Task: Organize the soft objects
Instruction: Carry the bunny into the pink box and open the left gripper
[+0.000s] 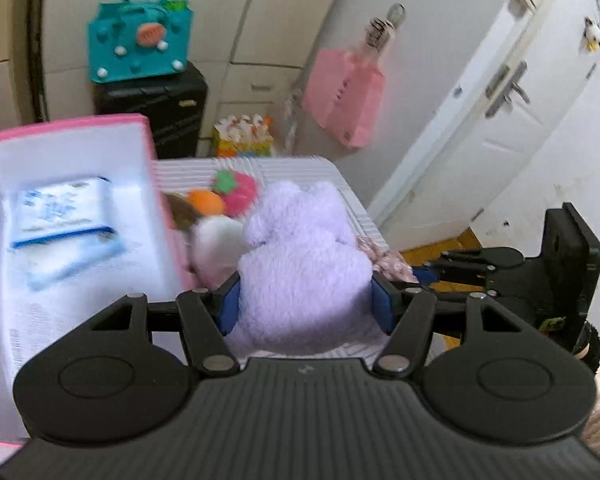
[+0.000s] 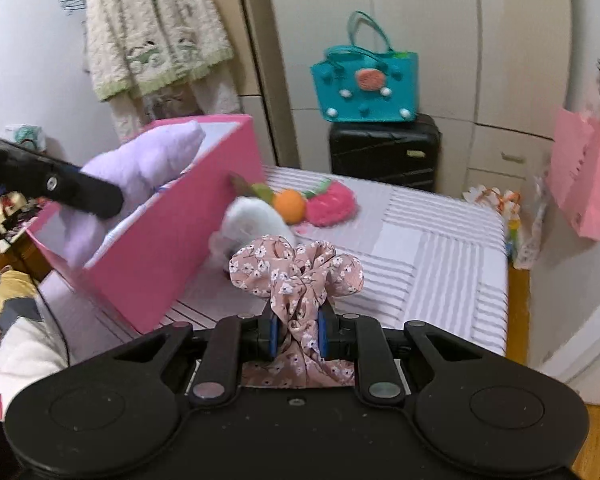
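Meanwhile the left claw (image 1: pixel 306 304) grips a lilac plush toy (image 1: pixel 300 256), and the right claw (image 2: pixel 296 334) pinches a floral scrunchie (image 2: pixel 296 272).

box (image 2: pixel 168 256) top open, packets (image 1: pixel 64 220) on its floor | toy pile (image 2: pixel 288 204) tight against box wall, blocks that side | striped table (image 2: pixel 440 248) right half bare, free path | suitcase (image 2: pixel 384 152) behind far edge

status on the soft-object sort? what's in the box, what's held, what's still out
Done: nothing soft visibly lies in the pink box; only flat packets show on its floor.
In hand: the left hand-held gripper clamps the purple plush; the right hand-held gripper is shut on the floral scrunchie.
Left: white plush, orange ball and pink strawberry lie on the striped bed cover.
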Tool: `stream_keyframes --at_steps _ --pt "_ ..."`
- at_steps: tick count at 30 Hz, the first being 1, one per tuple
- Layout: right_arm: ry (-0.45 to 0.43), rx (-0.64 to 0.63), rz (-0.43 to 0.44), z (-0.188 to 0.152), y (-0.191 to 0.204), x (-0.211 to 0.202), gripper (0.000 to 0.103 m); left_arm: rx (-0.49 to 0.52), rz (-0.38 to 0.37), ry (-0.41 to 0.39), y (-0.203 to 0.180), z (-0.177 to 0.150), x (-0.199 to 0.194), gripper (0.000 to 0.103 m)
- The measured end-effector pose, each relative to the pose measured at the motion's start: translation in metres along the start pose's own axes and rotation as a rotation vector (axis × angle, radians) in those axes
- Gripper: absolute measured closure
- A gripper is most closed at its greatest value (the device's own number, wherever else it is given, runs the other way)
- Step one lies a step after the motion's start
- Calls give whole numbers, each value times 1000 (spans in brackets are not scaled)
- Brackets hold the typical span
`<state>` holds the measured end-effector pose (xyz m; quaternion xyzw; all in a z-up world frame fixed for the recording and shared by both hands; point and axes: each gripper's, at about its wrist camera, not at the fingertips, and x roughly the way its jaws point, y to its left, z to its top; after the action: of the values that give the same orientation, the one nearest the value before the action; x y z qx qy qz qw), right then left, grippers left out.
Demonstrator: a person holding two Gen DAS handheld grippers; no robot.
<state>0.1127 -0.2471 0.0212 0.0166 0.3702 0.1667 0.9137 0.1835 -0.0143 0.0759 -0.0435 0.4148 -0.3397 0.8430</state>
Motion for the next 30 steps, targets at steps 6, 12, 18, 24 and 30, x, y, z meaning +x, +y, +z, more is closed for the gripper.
stream_keyframes --at_steps 6,12,18,24,30 --pt "-16 -57 78 35 34 8 81 27 129 1 37 12 -29 41" --pt "-28 -135 110 70 66 24 81 27 263 70 82 14 -18 41" --pt "-33 -173 128 92 92 47 81 21 319 187 115 16 15 41" --pt "-30 -176 133 107 103 69 81 82 290 284 114 14 42 41" --pt "-18 -165 137 113 102 83 81 98 338 270 116 16 57 39"
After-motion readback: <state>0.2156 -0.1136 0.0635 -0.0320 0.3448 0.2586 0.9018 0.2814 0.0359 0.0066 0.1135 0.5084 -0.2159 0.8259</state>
